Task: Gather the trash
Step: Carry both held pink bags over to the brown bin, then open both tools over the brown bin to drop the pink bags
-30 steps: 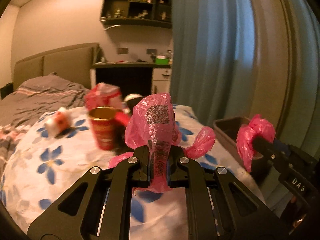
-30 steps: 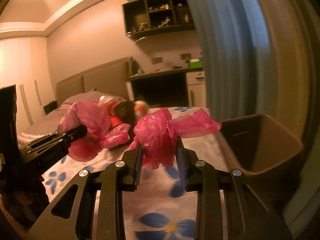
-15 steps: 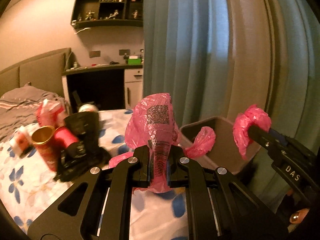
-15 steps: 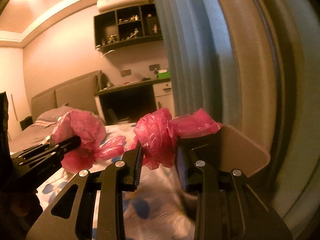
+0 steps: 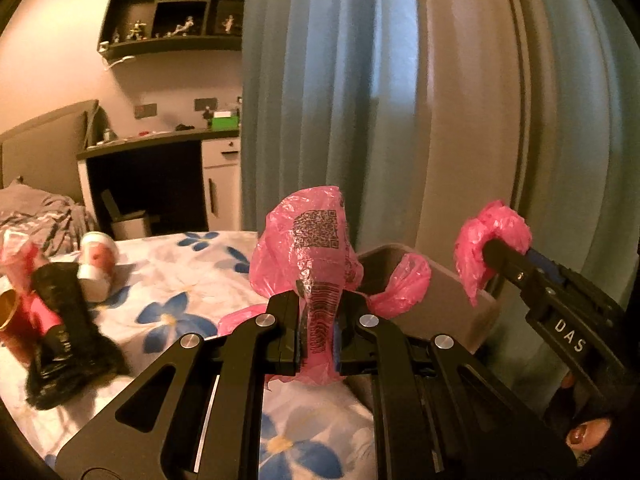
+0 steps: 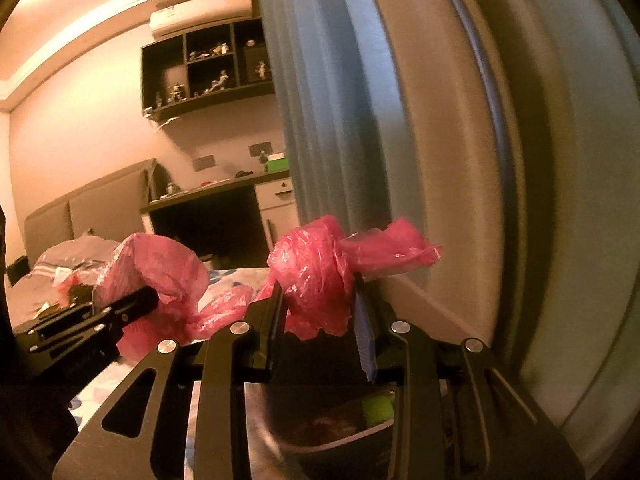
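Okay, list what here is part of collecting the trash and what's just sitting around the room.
Part of the job:
- pink plastic bag, pinched by the left gripper and the right gripper
- brown bin beside the bed
- cups and wrappers on the floral bedspread

Just lying about:
- blue curtain
- desk
- wall shelf of figurines

A home bedroom: bed, curtains, shelf of figurines.
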{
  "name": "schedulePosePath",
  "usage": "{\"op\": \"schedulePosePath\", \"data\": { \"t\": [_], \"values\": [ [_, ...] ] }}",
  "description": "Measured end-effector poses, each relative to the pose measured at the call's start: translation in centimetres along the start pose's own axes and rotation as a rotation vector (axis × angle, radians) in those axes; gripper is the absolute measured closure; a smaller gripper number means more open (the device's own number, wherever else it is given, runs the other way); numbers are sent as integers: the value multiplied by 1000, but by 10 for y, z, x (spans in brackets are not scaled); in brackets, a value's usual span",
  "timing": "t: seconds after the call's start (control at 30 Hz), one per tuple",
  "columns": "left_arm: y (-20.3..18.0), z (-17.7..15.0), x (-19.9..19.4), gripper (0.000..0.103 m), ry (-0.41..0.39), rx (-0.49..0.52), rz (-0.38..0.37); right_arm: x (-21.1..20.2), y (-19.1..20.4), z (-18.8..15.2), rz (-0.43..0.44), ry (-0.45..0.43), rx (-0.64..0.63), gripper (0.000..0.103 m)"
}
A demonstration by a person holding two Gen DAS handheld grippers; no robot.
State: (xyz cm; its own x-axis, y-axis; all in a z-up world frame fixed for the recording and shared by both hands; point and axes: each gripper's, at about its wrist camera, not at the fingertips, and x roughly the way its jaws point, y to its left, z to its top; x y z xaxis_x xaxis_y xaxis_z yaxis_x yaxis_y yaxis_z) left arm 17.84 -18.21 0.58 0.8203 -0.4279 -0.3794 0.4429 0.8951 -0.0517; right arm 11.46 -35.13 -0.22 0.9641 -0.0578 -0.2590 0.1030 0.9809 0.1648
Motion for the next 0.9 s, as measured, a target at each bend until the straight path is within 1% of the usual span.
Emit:
{"op": "schedulePosePath", "data": {
  "t": [0.33,0.9],
  "values": [
    [-16,1,40,93,31,-2,-37,16,-16,5,-18,-5,15,71],
    [-25,2,69,93,48,-25,-115,24,-22,4,-7,-14,37,70]
  ]
}}
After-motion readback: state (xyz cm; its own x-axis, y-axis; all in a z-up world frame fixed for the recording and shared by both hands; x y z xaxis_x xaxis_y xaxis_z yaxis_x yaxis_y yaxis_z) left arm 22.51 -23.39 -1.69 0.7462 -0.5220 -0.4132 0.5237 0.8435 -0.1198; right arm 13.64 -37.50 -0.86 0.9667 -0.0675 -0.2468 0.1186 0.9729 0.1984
